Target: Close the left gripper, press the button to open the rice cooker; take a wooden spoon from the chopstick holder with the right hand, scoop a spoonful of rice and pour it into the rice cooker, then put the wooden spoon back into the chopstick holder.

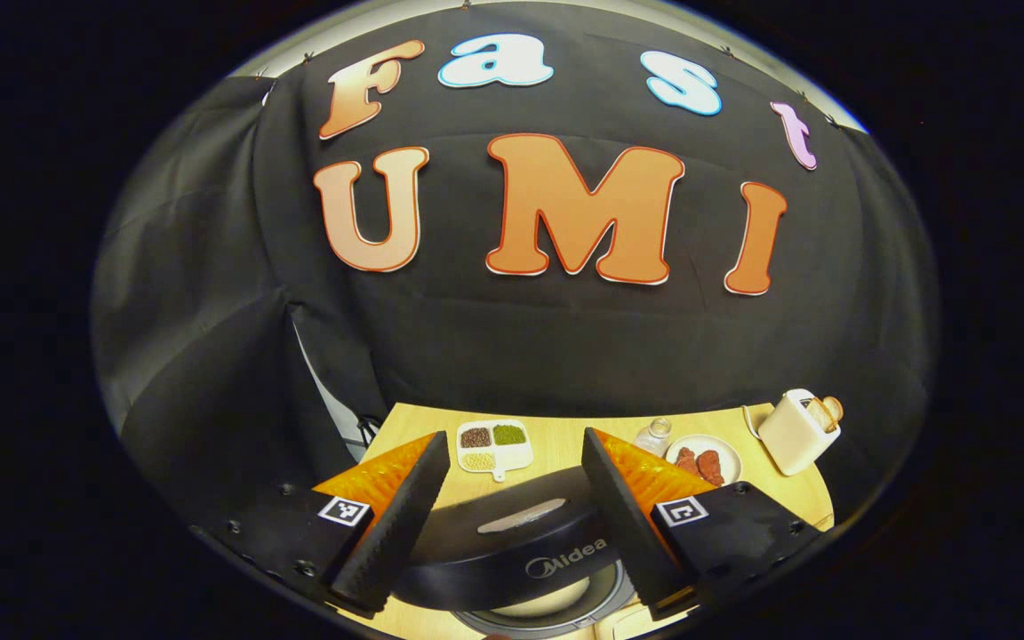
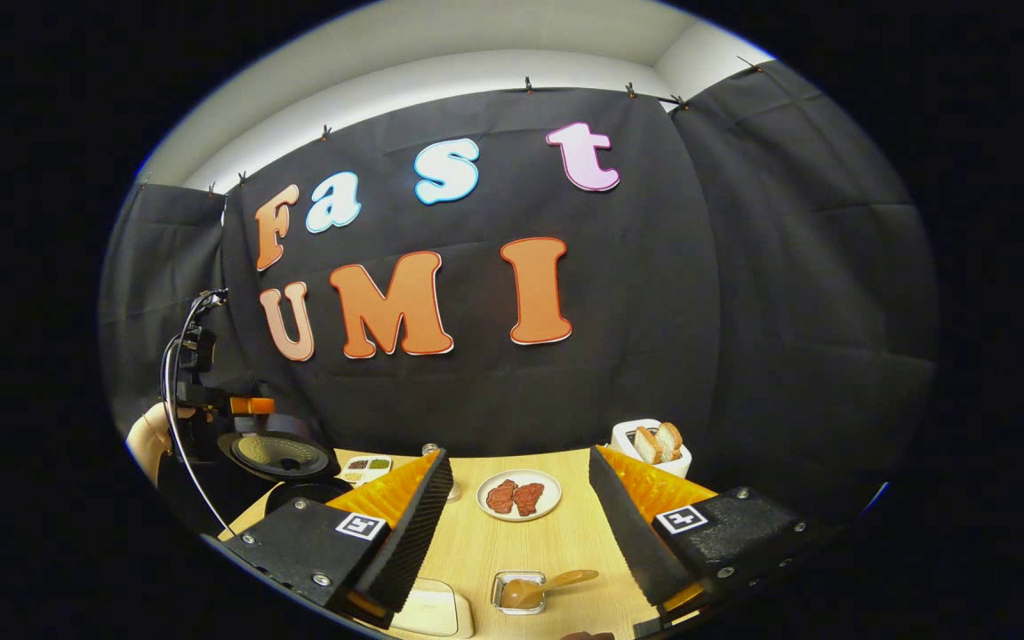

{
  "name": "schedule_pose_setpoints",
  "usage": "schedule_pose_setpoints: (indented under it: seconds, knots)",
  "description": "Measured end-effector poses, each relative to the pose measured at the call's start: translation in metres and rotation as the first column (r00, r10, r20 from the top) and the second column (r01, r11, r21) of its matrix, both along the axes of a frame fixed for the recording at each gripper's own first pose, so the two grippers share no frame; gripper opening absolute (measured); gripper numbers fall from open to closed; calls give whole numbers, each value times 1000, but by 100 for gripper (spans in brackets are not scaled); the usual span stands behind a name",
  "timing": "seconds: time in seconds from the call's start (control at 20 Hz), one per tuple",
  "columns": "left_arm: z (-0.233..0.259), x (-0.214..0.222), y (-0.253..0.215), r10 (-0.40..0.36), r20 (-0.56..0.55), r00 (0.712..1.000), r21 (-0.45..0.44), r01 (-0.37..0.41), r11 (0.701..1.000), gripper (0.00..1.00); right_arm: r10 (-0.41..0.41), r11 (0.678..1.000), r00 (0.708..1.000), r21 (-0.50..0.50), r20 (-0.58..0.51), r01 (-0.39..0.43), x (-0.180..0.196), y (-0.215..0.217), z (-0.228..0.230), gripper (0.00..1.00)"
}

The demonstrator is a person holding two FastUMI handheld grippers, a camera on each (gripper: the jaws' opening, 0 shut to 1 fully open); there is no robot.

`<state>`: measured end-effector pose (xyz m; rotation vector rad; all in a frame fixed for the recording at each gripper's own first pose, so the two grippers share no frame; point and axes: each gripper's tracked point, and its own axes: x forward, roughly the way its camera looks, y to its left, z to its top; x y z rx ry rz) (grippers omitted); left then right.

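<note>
Tabletop point(image 2: 556, 538): pale wood grain, black cloth wall behind.
Surroundings: divided grain dish point(image 1: 494, 444), plate of red meat point(image 2: 519, 495), toaster point(image 2: 652, 444) with bread.
Rice cooker point(image 1: 512, 556): glossy black lid raised; pot cut off below.
Wooden spoon point(image 2: 540, 587): resting in a clear container.
Left gripper point(image 1: 512, 516): jaws apart, straddling the lid.
Right gripper point(image 2: 521, 533): jaws apart, empty.
</note>
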<state>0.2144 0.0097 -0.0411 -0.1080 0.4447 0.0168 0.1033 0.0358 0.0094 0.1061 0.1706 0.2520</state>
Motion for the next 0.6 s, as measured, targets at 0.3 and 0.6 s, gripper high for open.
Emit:
schedule_pose_setpoints:
  seconds: [0.3, 0.6]
  knots:
    - [-52, -54, -36, -12, -8, 1000, -33, 12, 999, 100, 49, 999, 998, 8, -49, -49, -9, 4, -20, 95]
    - [-108, -84, -56, 38, 18, 999, -34, -37, 999, 99, 67, 998, 991, 9, -115, -66, -16, 5, -48, 95]
